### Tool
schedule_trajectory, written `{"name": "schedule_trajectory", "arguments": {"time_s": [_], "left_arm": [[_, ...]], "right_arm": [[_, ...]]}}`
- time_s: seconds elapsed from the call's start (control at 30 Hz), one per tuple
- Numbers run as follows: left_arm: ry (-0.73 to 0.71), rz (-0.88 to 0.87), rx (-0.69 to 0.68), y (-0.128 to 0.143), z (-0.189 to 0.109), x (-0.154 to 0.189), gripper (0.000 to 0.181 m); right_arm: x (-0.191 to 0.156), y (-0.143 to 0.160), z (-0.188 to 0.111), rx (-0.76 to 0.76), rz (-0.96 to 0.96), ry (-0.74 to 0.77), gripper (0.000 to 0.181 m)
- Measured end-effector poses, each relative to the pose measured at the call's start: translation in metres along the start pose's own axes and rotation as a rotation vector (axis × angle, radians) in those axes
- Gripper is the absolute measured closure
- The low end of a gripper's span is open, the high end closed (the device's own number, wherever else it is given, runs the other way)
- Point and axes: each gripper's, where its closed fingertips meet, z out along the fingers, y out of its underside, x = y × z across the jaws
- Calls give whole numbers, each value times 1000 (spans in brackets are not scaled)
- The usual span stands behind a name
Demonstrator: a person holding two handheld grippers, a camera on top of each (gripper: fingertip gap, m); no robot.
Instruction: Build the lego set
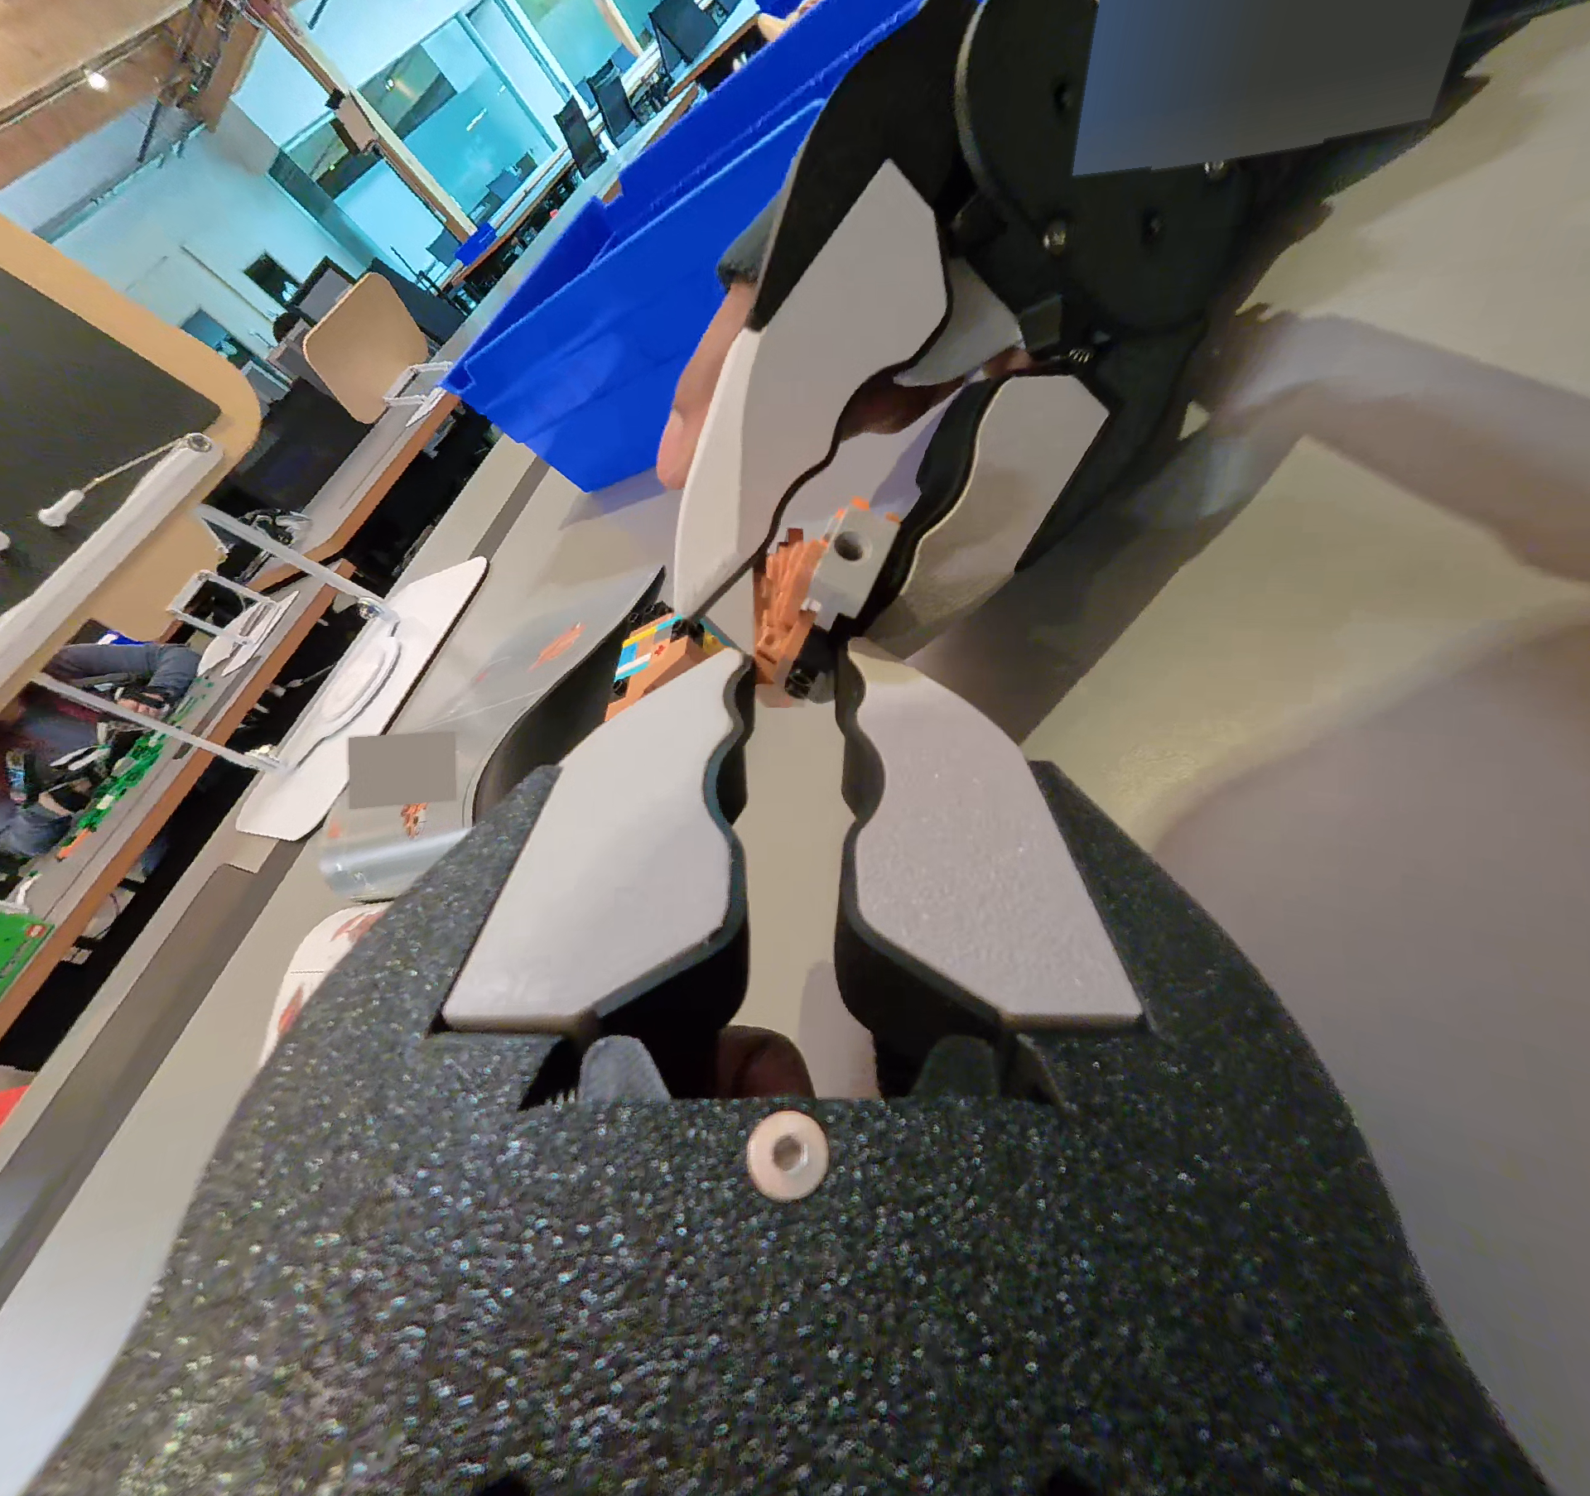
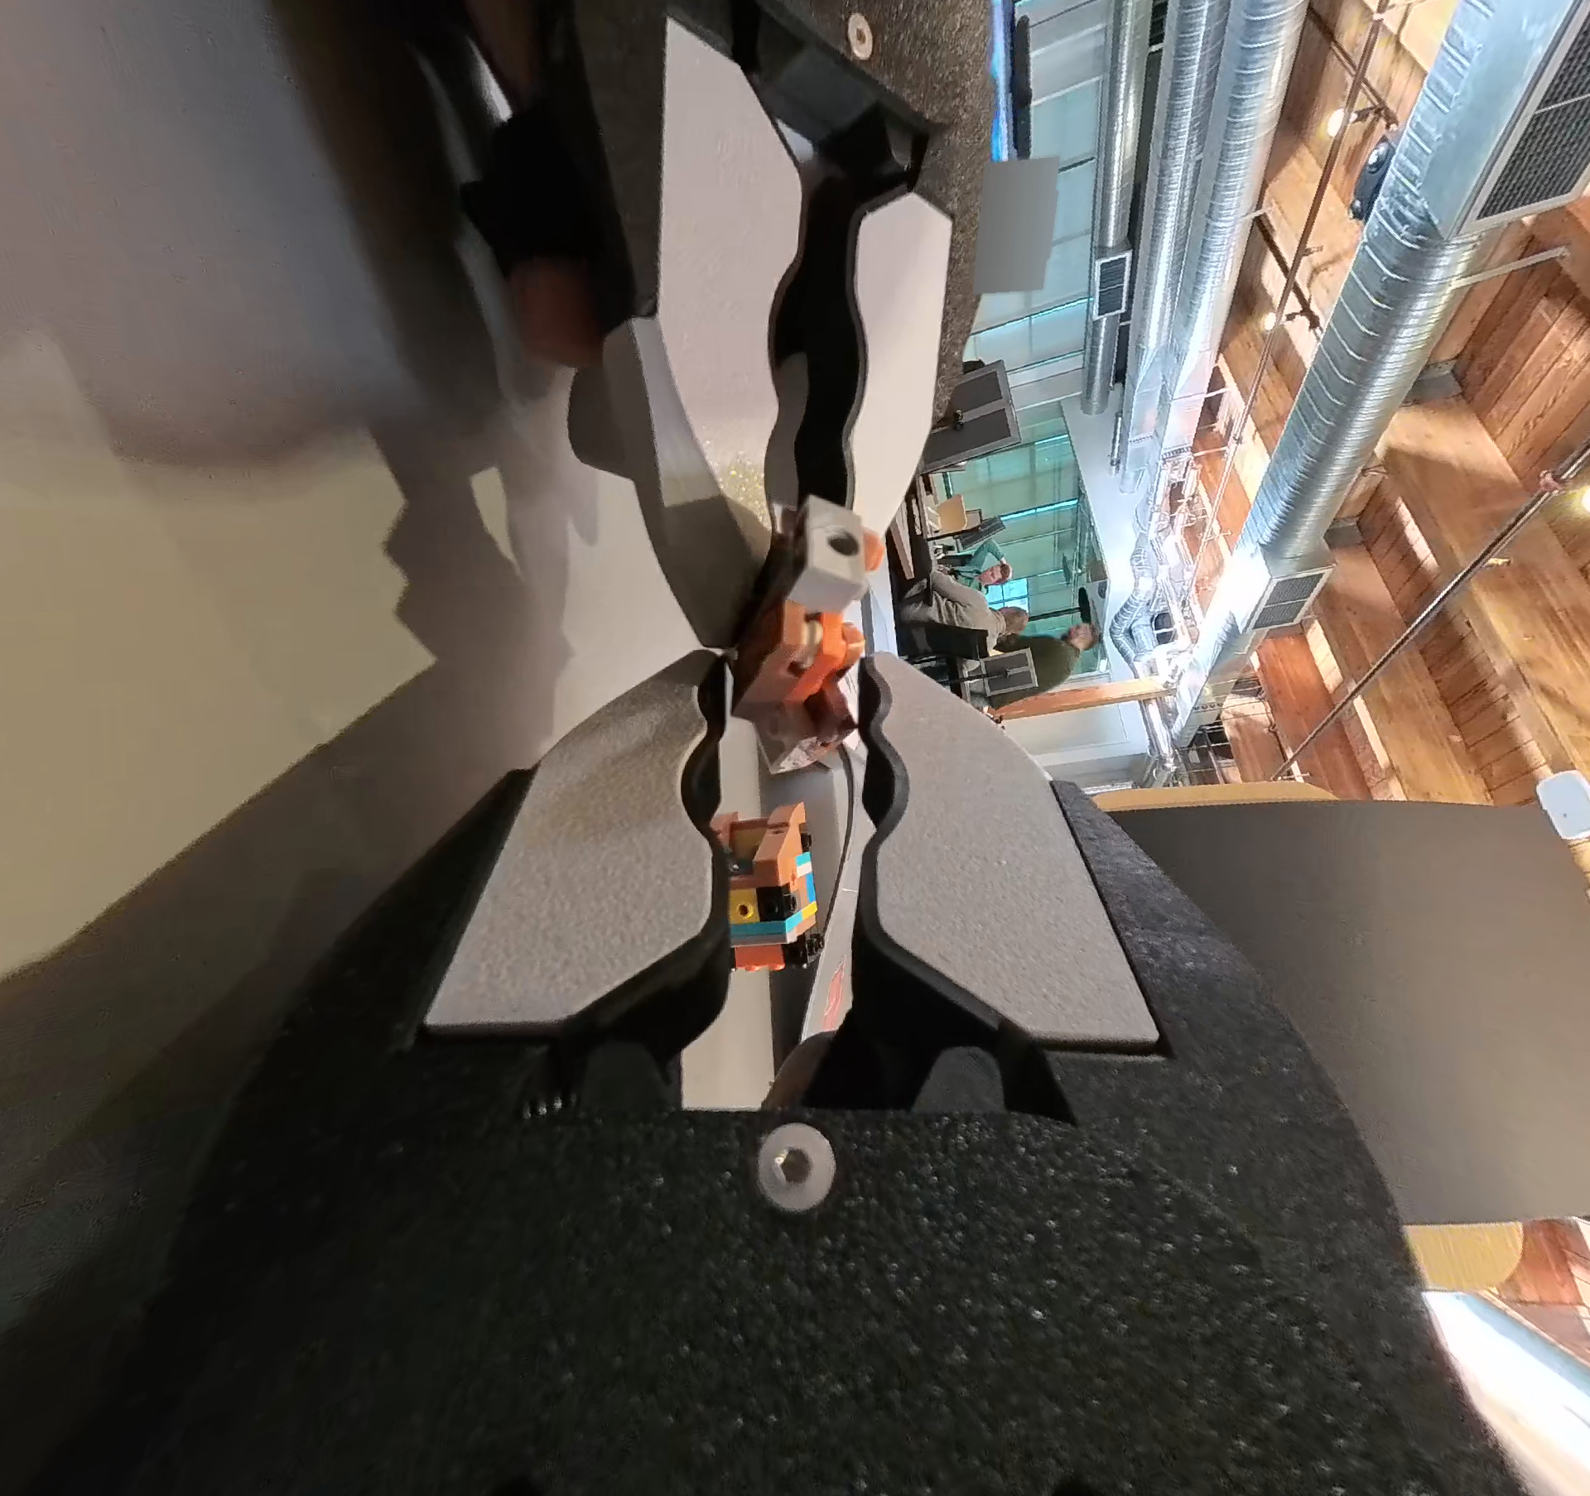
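Note:
My two grippers meet tip to tip above the grey table (image 1: pixel 1291 767). Both are shut on one small lego assembly (image 1: pixel 796 625) of orange pieces with a grey block (image 1: pixel 847 551) that has a round hole. My left gripper (image 1: pixel 793 668) pinches its lower orange and black end. My right gripper (image 2: pixel 796 668) pinches the orange part (image 2: pixel 809 663) from the opposite side, and the grey block (image 2: pixel 830 556) sticks out beyond it. A second, larger lego build (image 2: pixel 766 904) in orange, teal, yellow and black sits on the table behind; it also shows in the left wrist view (image 1: pixel 654 663).
A row of blue bins (image 1: pixel 619 319) stands along the table's far side. Clear plastic bags (image 1: pixel 516 663) and white sheets (image 1: pixel 361 706) lie to the left of the build. A person's hand (image 1: pixel 697 422) shows behind the right gripper. People sit far off (image 2: pixel 989 603). Both grippers' tips are close together, under 4 cm apart.

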Motion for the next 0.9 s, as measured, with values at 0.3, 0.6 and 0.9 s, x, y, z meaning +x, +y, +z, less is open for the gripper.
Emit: {"name": "schedule_trajectory", "arguments": {"time_s": [0.3,0.6,0.9], "left_arm": [[18,-48,49,-4,-2,0,164],[19,-60,65,-6,-4,-1,164],[9,-71,69,-6,-4,-4,162]], "right_arm": [[4,-2,-3,21,49,-5,150],[9,-9,-14,125,231,-81,148],[9,-10,-14,126,197,-55,166]]}}
